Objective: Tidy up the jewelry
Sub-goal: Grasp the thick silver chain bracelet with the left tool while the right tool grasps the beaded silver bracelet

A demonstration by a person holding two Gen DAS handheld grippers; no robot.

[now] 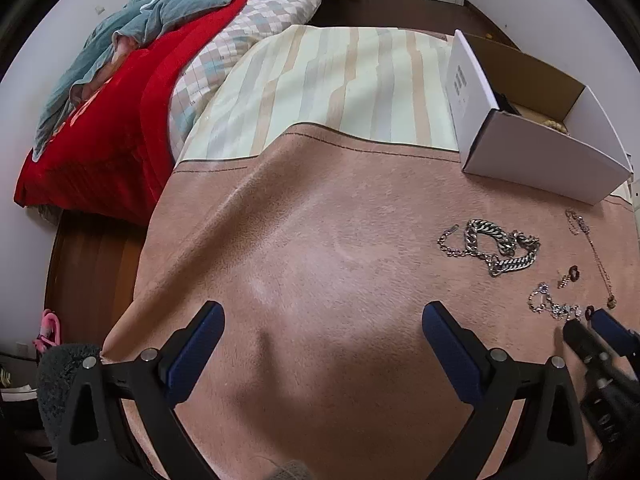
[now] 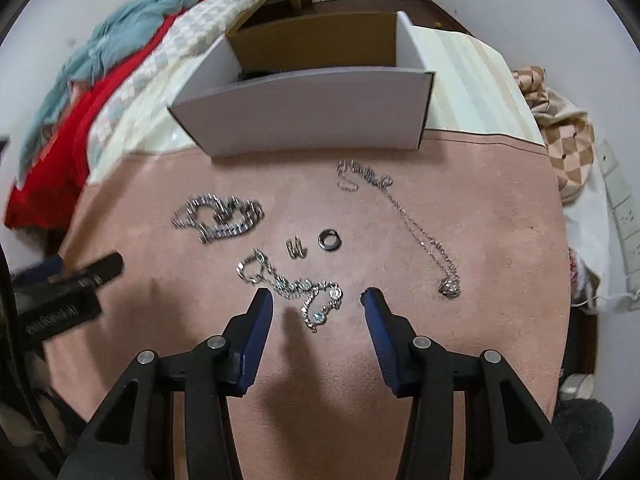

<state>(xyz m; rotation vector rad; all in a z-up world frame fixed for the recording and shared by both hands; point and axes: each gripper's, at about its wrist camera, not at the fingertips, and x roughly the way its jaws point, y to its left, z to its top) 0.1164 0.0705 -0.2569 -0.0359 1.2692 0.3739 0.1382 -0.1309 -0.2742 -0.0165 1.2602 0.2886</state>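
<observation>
The left gripper (image 1: 323,316) hovers with its blue-padded jaws spread wide over bare pink cloth (image 1: 312,248) at the bottom centre of its view, holding nothing. The right gripper (image 2: 317,300) is likewise wide apart and empty, low in the middle of its view, its fingertips either side of a silver bracelet with pale blue stones (image 2: 304,288). Left of centre lies a heavy silver curb chain (image 2: 220,218). Between them sit a small gold clip (image 2: 295,247) and a dark ring (image 2: 329,239). A thin pendant necklace (image 2: 416,232) trails toward the right. A white open cardboard box (image 2: 304,114) stands at upper centre, just beyond the jewelry
</observation>
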